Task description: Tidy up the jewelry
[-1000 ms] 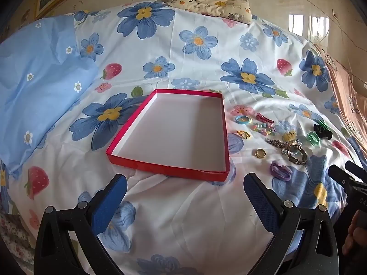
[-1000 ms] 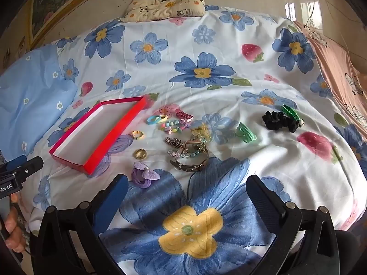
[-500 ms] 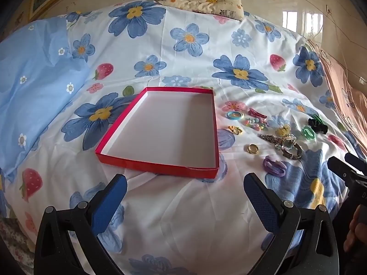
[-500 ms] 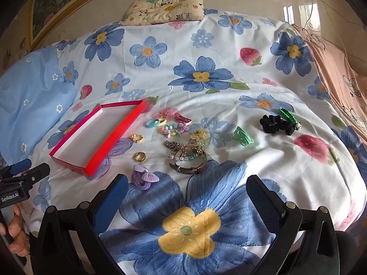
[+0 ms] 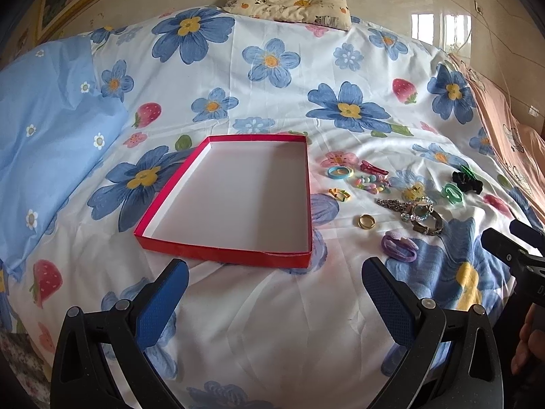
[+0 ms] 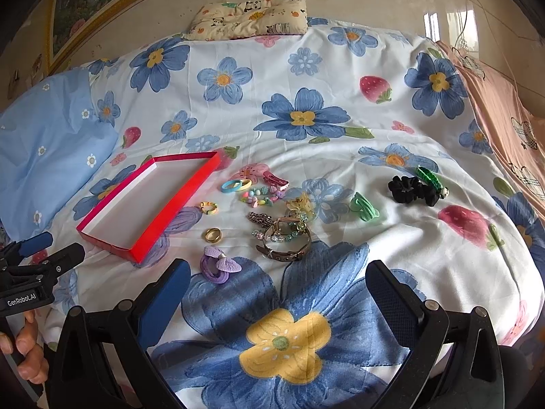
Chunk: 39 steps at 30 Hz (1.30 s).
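a floral bedsheet (image 5: 272,306) fills both views. the red box (image 5: 235,255) lies at centre frame, jewelry right of it: watch (image 6: 286,238), purple bow (image 6: 218,266), gold ring (image 5: 367,221). left gripper (image 5: 272,293) and right gripper (image 6: 277,289) hover, jaws apart, holding nothing.

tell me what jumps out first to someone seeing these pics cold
The empty red box stands out first, lying open on the flower-print bedspread left of centre. Just to its right lies a scatter of small pieces: a gold ring, a purple bow hair tie, a watch tangled with beads, and farther right a black scrunchie. Both grippers hover open over the near edge, holding nothing.
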Each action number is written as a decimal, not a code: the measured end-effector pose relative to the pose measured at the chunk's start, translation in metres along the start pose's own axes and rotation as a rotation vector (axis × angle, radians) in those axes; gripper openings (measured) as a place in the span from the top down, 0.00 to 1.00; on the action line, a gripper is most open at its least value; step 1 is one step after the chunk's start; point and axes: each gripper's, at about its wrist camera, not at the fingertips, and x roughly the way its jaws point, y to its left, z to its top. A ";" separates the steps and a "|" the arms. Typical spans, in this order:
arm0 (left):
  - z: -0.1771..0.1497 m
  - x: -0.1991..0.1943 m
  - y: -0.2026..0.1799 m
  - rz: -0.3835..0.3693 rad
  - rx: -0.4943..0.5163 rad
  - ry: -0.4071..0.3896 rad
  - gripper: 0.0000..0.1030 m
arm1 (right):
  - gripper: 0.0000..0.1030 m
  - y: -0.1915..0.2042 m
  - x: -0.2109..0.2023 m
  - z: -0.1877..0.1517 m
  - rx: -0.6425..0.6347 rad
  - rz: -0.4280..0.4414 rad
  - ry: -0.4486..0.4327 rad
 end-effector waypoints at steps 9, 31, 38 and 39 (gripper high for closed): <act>0.004 0.004 0.003 -0.003 -0.006 0.011 0.01 | 0.00 0.001 0.002 0.000 -0.001 0.005 0.011; 0.003 0.014 -0.001 -0.006 -0.002 0.028 0.01 | 0.00 0.003 0.006 -0.003 0.000 0.008 0.017; 0.004 0.015 -0.001 -0.008 -0.001 0.038 0.01 | 0.00 0.004 0.008 -0.005 0.000 0.009 0.019; 0.004 0.015 -0.001 -0.007 0.000 0.038 0.01 | 0.00 0.003 0.008 -0.004 0.002 0.009 0.018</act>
